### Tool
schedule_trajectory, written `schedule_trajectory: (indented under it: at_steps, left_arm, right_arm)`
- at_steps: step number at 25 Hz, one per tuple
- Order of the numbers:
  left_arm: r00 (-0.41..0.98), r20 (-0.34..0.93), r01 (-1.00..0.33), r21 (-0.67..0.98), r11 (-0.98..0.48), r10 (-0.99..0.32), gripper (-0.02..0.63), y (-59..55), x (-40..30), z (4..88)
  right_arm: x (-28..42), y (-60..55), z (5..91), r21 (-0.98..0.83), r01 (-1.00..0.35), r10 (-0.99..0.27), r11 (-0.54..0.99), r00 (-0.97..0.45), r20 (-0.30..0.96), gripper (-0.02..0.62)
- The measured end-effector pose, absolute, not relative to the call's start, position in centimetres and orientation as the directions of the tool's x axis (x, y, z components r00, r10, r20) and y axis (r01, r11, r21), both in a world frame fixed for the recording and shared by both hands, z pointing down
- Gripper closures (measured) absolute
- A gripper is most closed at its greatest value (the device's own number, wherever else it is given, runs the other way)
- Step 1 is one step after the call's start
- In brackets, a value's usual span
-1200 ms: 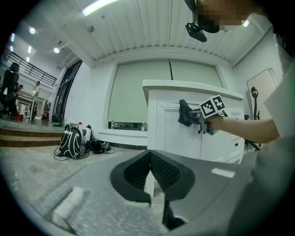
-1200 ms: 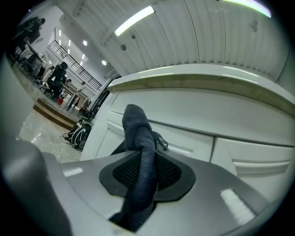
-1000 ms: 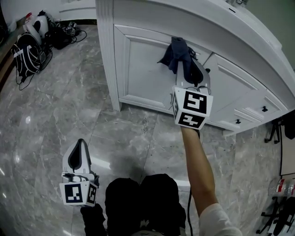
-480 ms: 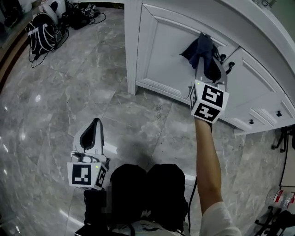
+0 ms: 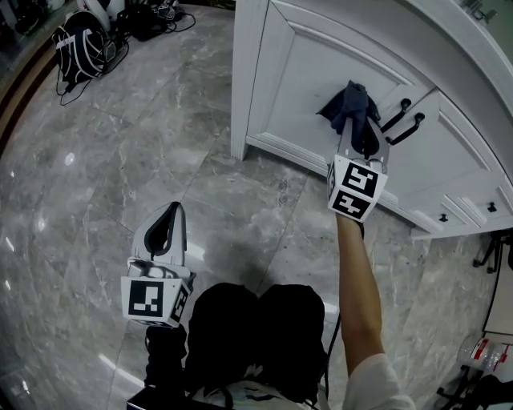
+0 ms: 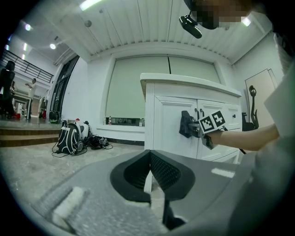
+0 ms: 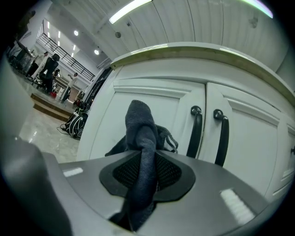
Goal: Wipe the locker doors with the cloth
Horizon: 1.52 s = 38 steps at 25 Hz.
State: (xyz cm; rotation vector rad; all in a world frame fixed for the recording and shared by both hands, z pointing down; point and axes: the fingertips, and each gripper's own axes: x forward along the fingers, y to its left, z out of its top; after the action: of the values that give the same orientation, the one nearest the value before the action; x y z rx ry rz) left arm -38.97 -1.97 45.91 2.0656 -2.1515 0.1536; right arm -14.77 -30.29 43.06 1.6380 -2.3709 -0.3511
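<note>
Cool, even overhead light. Ceiling strip lights (image 7: 131, 10) blow out white. The marble floor (image 5: 120, 160) shows small glare spots. The white locker doors (image 5: 321, 88) are bright and the dark cloth (image 5: 350, 104) loses detail. Heavy fisheye bend and black vignetted corners in both gripper views, near foreground soft.

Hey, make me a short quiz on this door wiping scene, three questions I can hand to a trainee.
1. True or false: the left claw holds the dark cloth.
2. The cloth is held up at: A. the floor; B. the white door left of the two black handles; C. a drawer front.
3. Fill in: the left claw's jaws are ____, with nothing between them.
Key: 1 false, the right claw holds it; 2 B; 3 shut.
</note>
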Motion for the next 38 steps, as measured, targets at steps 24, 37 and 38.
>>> schedule_trajectory:
  at_steps: [24,37,38]
  left_arm:
    - [-0.075,0.194,-0.995,0.053,0.087,-0.978,0.604,-0.7,-41.4,46.7]
    - [-0.084,0.197,-0.994,0.05,0.096,-0.977,0.604,0.5,-41.9,46.6]
    - [-0.085,0.196,-0.994,0.047,0.096,-0.977,0.604,0.5,-41.9,46.5]
  right_arm:
    - [-28.6,-29.6,45.1,0.305,-0.808,-0.857,0.505,-0.512,0.061,0.511]
    - [-31.6,-29.1,51.5,0.31,-0.749,-0.81,0.585,-0.552,0.196,0.511]
    - [-31.5,-29.2,51.9,0.314,-0.746,-0.809,0.587,-0.552,0.202,0.511]
